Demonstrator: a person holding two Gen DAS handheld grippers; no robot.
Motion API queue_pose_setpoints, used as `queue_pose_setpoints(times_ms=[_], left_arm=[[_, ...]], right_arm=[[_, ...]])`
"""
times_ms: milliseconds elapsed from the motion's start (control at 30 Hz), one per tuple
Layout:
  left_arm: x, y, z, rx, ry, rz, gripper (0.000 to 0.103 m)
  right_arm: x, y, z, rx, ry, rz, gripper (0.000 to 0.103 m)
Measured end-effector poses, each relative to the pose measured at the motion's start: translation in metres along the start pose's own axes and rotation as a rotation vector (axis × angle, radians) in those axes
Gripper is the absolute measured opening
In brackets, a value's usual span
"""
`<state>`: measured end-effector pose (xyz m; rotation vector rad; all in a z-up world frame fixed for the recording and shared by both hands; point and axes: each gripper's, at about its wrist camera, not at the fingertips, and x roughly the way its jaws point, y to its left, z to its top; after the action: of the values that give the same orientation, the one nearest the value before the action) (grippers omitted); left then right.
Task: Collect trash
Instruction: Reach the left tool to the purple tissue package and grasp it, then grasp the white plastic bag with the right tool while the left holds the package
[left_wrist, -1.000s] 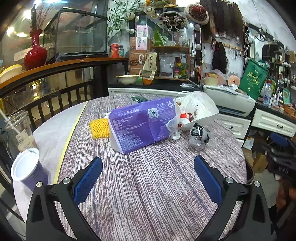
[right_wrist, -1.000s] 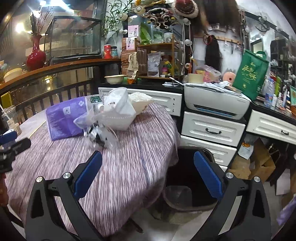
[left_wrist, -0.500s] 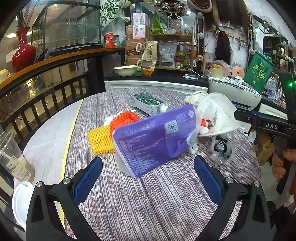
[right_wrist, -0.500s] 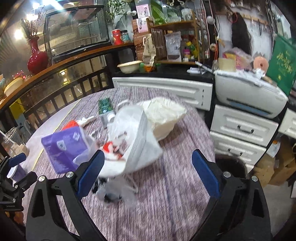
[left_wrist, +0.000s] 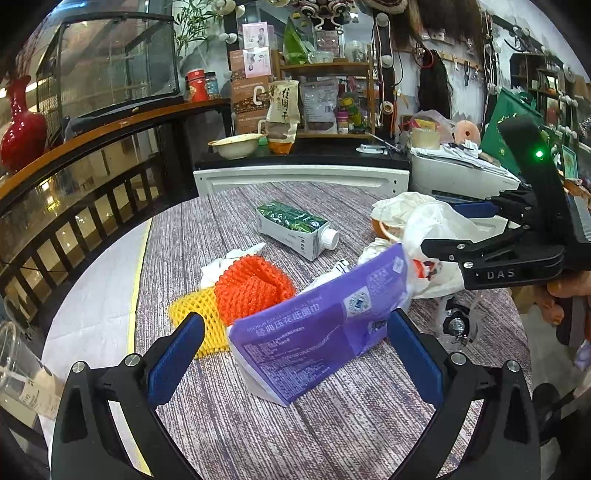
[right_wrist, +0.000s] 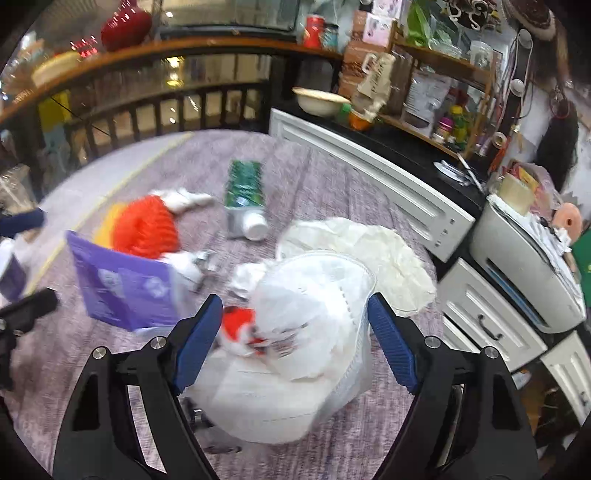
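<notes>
Both jaws spread: left gripper (left_wrist: 295, 354) straddles the purple pack (left_wrist: 321, 328); right gripper (right_wrist: 293, 343) straddles the white bag (right_wrist: 306, 354) beside it, near the table (left_wrist: 332, 435) edge; bare cloth lies before the pack.

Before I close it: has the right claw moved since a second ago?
Yes. The right claw has swung left, from over the floor beside the table in over it, and now straddles the white plastic bag.

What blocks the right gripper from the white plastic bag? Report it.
Nothing visible does. The right gripper is open, and the white plastic bag already bulges up between its blue fingers. The purple tissue pack stands off to the bag's left, outside the gap.
</notes>
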<state>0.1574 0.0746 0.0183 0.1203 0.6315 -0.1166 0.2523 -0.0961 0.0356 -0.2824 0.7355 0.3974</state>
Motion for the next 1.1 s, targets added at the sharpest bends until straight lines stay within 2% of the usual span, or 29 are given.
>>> queue_pose_setpoints(times_ms=[33,100,267,400,467,567,633,700,733,800,867,900,967,1100], left_arm=[[0.002,0.002,0.001,-0.002,0.010,-0.014,0.098],[0.006,0.006,0.005,-0.006,0.015,-0.026,0.098],[0.012,0.006,0.016,0.066,0.023,-0.053,0.098],[0.012,-0.003,0.021,0.186,0.014,-0.072,0.098],[0.020,-0.011,0.022,0.268,0.048,-0.088,0.098],[0.035,-0.023,0.017,0.384,0.105,-0.096,0.098],[0.042,-0.029,0.013,0.436,0.134,-0.098,0.096],[0.046,-0.035,0.009,0.462,0.161,-0.116,0.081],[0.047,-0.037,0.007,0.470,0.169,-0.117,0.070],[0.045,-0.040,0.003,0.494,0.160,-0.098,0.055],[0.039,-0.039,0.000,0.489,0.157,-0.117,0.033],[0.036,-0.037,-0.001,0.480,0.157,-0.126,0.030],[0.029,-0.034,-0.004,0.459,0.153,-0.134,0.012],[0.015,-0.030,-0.005,0.377,0.117,-0.126,0.005]], right_arm=[[0.002,-0.001,0.001,-0.009,0.015,0.009,0.078],[0.005,0.001,0.004,-0.030,0.036,0.021,0.067],[0.001,0.005,0.006,-0.119,0.042,-0.027,0.064],[-0.015,-0.007,0.014,-0.071,0.006,0.034,0.065],[-0.018,-0.005,0.017,-0.096,0.017,0.062,0.065],[-0.016,0.007,0.019,-0.156,0.028,0.061,0.065],[-0.014,0.006,0.019,-0.148,0.039,0.065,0.065],[-0.012,0.003,0.018,-0.129,0.045,0.071,0.065],[-0.010,0.002,0.017,-0.121,0.048,0.078,0.065],[-0.007,0.000,0.015,-0.114,0.063,0.093,0.065],[-0.005,0.001,0.013,-0.126,0.075,0.105,0.065],[-0.005,0.003,0.013,-0.136,0.076,0.107,0.064],[-0.006,0.007,0.012,-0.163,0.076,0.106,0.064],[-0.004,0.011,0.012,-0.192,0.094,0.082,0.064]])
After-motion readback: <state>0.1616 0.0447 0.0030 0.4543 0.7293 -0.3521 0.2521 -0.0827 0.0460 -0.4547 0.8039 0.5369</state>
